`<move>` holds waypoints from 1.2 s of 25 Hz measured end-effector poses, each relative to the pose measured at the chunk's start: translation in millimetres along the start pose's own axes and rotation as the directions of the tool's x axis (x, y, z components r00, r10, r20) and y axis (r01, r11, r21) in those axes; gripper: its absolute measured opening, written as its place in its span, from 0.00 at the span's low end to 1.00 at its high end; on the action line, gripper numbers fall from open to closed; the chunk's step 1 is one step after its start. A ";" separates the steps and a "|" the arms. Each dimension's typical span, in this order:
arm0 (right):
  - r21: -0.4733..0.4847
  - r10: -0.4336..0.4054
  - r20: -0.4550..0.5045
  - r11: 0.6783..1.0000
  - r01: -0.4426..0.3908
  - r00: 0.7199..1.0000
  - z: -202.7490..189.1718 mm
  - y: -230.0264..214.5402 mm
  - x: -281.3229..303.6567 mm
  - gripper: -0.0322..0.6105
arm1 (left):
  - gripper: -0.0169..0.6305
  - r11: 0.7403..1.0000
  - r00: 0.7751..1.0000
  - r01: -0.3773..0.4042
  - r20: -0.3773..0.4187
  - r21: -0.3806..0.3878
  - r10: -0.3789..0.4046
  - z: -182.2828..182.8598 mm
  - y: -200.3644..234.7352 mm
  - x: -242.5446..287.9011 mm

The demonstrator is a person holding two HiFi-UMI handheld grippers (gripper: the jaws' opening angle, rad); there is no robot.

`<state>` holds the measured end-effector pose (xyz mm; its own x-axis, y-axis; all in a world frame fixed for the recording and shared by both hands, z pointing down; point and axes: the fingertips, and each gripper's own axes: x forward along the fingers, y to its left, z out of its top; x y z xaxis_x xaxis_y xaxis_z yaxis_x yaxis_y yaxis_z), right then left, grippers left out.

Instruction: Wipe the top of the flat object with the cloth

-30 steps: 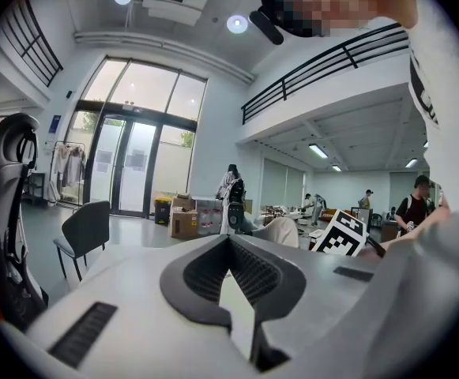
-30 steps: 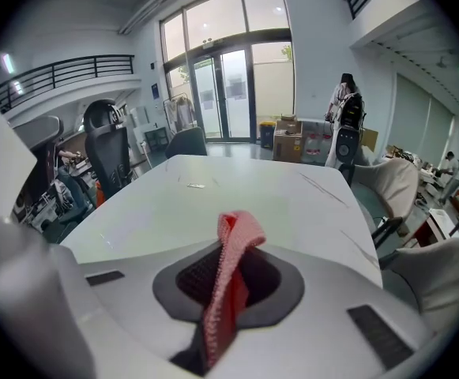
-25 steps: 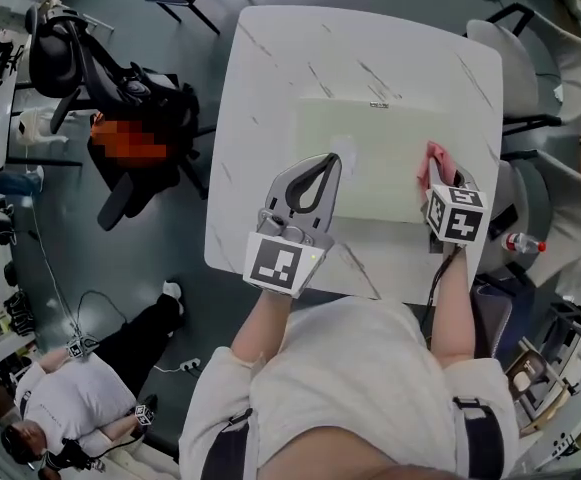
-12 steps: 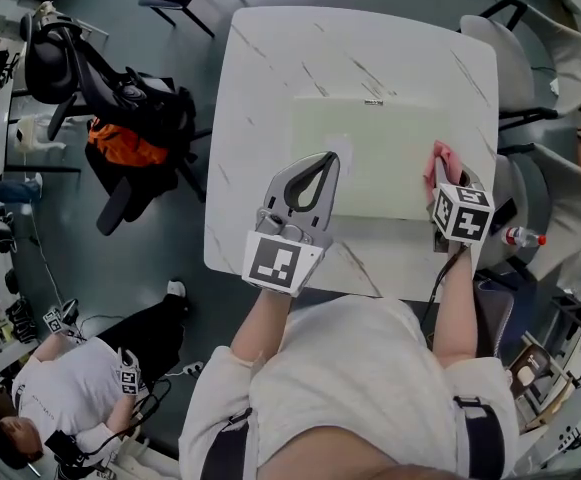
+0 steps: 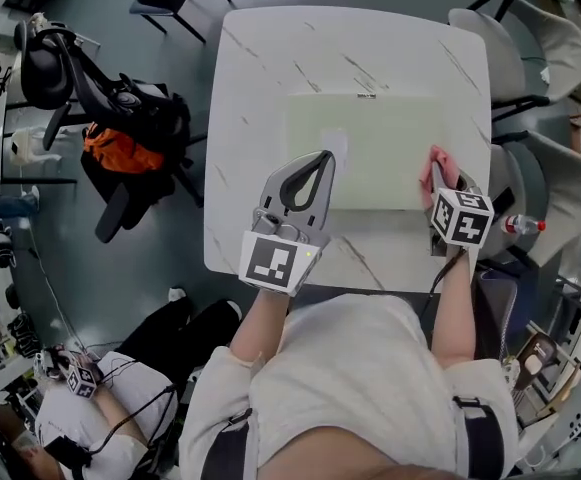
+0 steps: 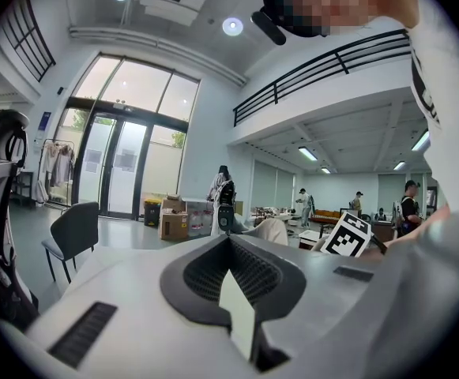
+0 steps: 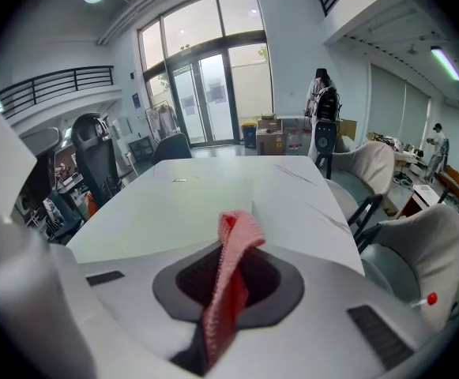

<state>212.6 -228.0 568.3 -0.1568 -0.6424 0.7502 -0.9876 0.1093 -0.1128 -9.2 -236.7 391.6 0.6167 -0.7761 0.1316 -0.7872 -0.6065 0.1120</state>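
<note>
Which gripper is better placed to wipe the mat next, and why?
Right. The right gripper is shut on the cloth, at the mat's right edge. The left gripper lies over the mat's near left part, shut, with no cloth.

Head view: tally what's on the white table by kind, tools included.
Pale green mat: 1
Red cloth: 1
Tools: 2 (left tool; right tool, shut on the cloth)
Total: 4

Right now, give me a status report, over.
Left gripper shut on mat edge. Right gripper shut on pink cloth, at mat's right edge. Nothing on mat in the way.
</note>
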 end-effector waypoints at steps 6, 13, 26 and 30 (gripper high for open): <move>0.026 0.010 0.006 1.000 -0.010 1.000 -17.0 5.8 -12.6 0.11 | 0.04 1.000 1.000 0.020 0.002 -0.002 -0.020 -2.9 -5.5 -7.5; 0.045 0.000 0.020 0.999 -0.001 1.000 -26.6 9.2 -19.6 0.11 | 0.04 1.000 0.999 0.031 0.007 0.002 -0.031 -4.7 -11.3 -18.7; 0.008 0.076 0.016 0.997 -0.076 0.997 -25.2 73.1 -7.0 0.11 | 0.04 1.000 1.000 -0.024 0.009 -0.007 0.024 -10.5 4.3 -52.1; -0.006 0.097 0.018 0.995 -0.097 0.995 -23.5 91.2 -4.0 0.11 | 0.04 0.999 0.999 -0.037 0.015 -0.007 0.037 -11.6 7.3 -61.2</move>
<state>123.4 -197.6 570.3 -0.2520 -0.6421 0.7241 -0.9677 0.1755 -0.1812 -52.6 -191.6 395.8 0.5869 -0.8005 0.1210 -0.8093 -0.5762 0.1141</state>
